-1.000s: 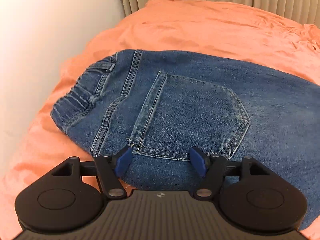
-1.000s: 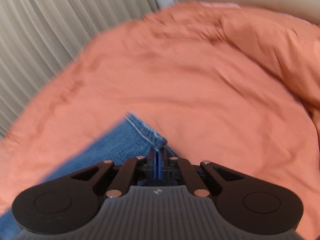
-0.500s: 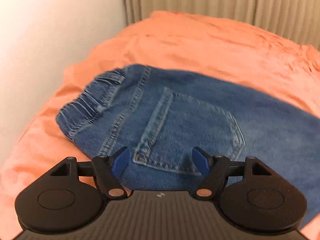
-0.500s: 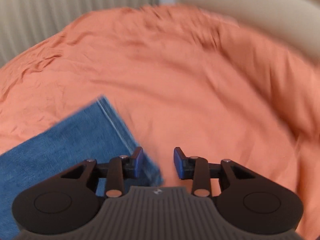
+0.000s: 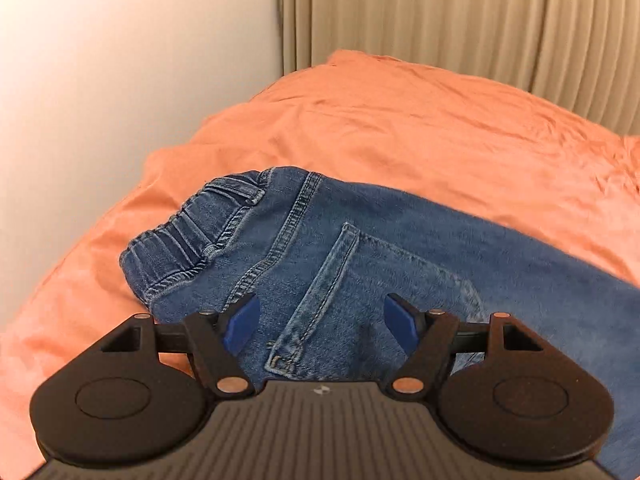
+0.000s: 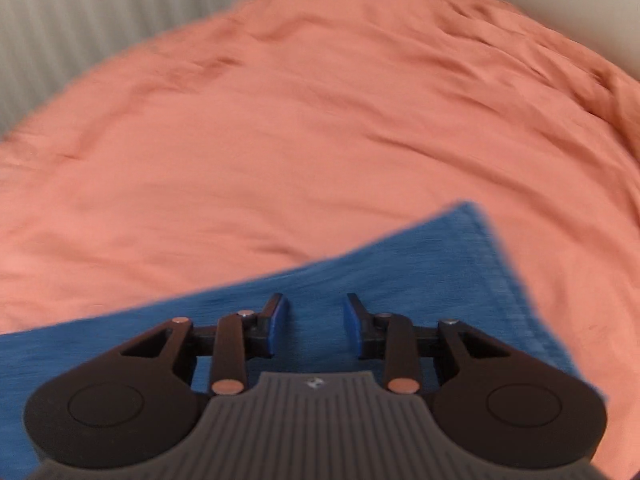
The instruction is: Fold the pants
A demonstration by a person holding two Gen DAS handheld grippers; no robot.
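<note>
Blue denim pants [image 5: 360, 256] lie flat on an orange bed cover [image 5: 420, 128], folded lengthwise with a back pocket up. The elastic waistband [image 5: 180, 240] is at the left in the left wrist view. My left gripper [image 5: 320, 320] is open and empty, held above the pocket area. In the right wrist view the leg end of the pants [image 6: 420, 272] lies under my right gripper [image 6: 316, 320], which is open and empty, with the hem [image 6: 500, 264] to its right.
A pale wall [image 5: 100, 80] runs along the bed's left side. Beige pleated curtains [image 5: 460, 12] hang behind the bed. The orange cover [image 6: 280, 120] stretches wide beyond the pant leg, with rumpled folds at the far right.
My right gripper let go of the pant hem, opened and swung left over the leg. My left gripper drew back and up from the pocket, staying open.
</note>
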